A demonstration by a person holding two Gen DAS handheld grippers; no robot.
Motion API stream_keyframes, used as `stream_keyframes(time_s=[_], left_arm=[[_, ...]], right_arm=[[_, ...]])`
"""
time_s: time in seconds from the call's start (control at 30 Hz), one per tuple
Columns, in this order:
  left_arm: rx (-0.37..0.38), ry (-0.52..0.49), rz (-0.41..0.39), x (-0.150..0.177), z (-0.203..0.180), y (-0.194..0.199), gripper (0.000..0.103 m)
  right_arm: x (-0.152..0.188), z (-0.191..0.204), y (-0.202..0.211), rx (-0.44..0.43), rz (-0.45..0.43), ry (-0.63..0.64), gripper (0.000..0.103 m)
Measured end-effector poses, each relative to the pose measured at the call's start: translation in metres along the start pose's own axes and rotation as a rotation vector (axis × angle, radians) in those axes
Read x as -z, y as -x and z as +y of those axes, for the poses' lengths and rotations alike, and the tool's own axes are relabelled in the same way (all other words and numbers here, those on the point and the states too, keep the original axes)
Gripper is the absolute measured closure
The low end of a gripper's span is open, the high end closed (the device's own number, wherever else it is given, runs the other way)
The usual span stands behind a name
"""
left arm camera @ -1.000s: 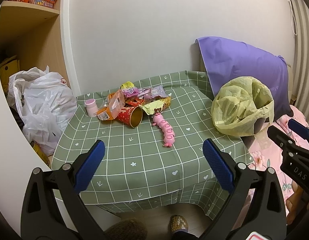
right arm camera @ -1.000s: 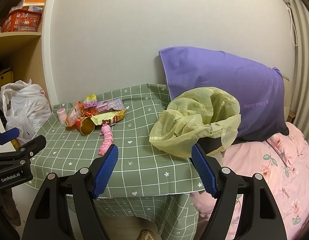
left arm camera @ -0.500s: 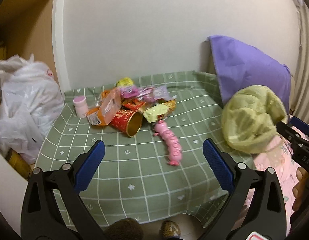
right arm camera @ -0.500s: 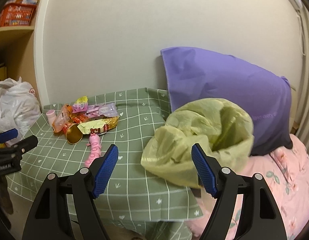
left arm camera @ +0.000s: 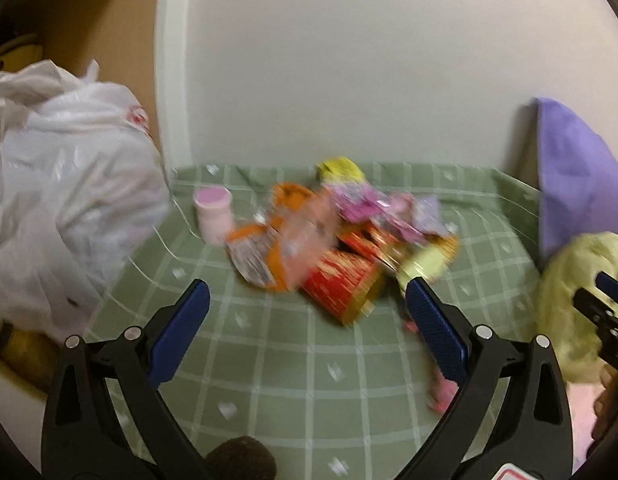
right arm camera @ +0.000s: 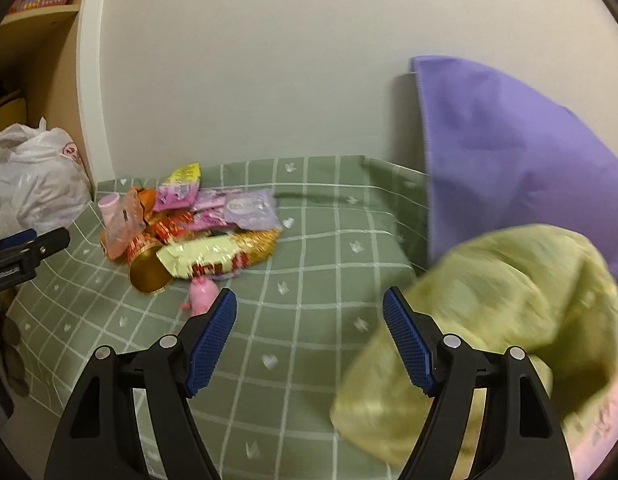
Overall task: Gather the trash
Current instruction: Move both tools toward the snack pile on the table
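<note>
**Both grippers wide over the littered table**

The left gripper hangs above the table, which wears a green cloth with a white grid, and its blue-padded fingers stand spread with nothing between them. Straight ahead of it lies the heap of trash: a red and gold paper cup tipped on its side with its mouth toward the camera, an orange and clear snack bag leaning against it, and pink and purple wrappers piled behind. A small pink lidded bottle stands upright just left of the heap. This view is blurred, so finer detail is lost.

The right gripper is likewise spread apart and holds nothing. From its camera a gold and pale yellow snack packet lies across the cup's rim, and a pink toy-like piece lies just in front of it, partly hidden by the left-hand finger. The crumpled yellow-green plastic bag sits at the table's right edge, just beside the right-hand finger. A purple pillow leans on the wall behind it. A white plastic bag bulges at the far left, off the table.
</note>
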State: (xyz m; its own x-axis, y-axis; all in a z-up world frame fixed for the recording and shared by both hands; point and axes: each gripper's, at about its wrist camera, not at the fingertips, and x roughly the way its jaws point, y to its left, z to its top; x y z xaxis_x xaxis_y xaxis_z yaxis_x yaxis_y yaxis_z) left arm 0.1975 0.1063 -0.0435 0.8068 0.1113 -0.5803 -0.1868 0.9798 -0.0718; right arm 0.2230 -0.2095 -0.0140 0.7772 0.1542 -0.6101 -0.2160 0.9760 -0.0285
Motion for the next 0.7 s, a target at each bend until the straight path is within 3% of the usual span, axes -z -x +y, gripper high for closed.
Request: stream_keyframes(time_s=[0.1,0.23,0.4,0.63,0.7], left_arm=[[-0.013,0.005,0.088,-0.015,0.006,-0.021,0.009],[-0.018,-0.044,0.097,-0.030,0.006,-0.030,0.009],[0.025,0.000,0.133,-0.039,0.021,-0.037,0.014],[0.049,0.007,0.191,-0.032,0.046,-0.051,0.022],[0.057,0.000,0.201,-0.030,0.052,-0.052,0.022]], right_arm=[[-0.009,-0.001,-0.021,-0.040,0.002,-0.002,0.031],[-0.018,-0.002,-0.050,-0.096,0.018,-0.030,0.031],[-0.029,0.010,-0.077,-0.136,0.055,-0.024,0.031],[-0.065,0.066,-0.101,-0.194,0.035,0.126,0.031],[-0.080,0.084,-0.114,-0.249,0.038,0.135,0.032]])
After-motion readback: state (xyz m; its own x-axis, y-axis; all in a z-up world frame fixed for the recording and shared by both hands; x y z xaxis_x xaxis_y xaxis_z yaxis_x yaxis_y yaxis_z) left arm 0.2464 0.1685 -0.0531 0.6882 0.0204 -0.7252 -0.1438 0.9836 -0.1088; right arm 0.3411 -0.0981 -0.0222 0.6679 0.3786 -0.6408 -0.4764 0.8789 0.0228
